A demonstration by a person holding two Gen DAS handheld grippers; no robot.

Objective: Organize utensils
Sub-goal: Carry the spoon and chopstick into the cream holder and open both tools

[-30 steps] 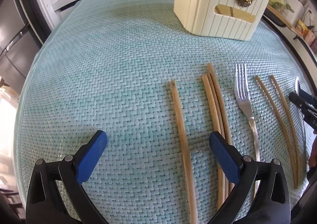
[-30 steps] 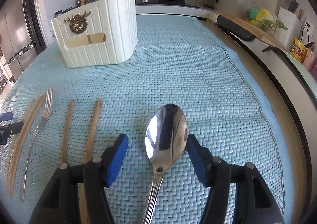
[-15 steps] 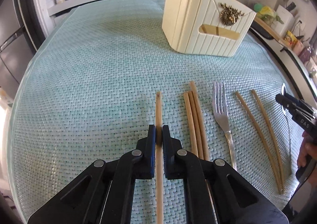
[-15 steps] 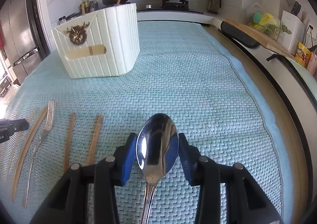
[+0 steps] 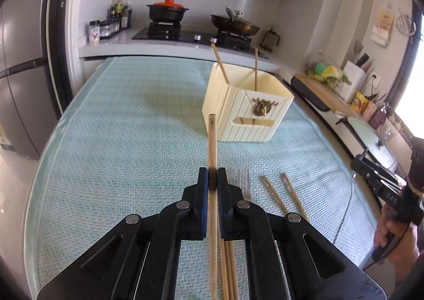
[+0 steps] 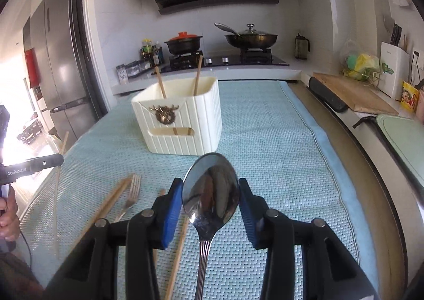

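We hold two things above the pale green woven mat (image 5: 119,167): the left gripper (image 5: 212,178) is pinched tight on one thin wooden chopstick (image 5: 212,141), and the right gripper (image 6: 210,194) clamps the bowl of a shiny metal spoon (image 6: 210,188) between its blue pads (image 6: 169,217). The cream ribbed plastic utensil holder (image 6: 190,125) stands ahead of both, well apart, with two chopsticks leaning inside it. We judge the main risk is at the holder: the chopstick is long and gripped only at one place, so it may swing and hit the rim instead of entering. The spoon is held by its smooth, curved bowl edges, so it may slip or turn between the pads when it tilts. Both tools go to the same holder, so they may also collide there. The left wrist view shows the holder's open top, and to the right of the holder, the hand (image 5: 389,231) carrying the right tool. Only the right wrist view shows the spoon and, nearer than the holder, the metal fork (image 6: 131,194) beside loose chopsticks (image 6: 108,204).
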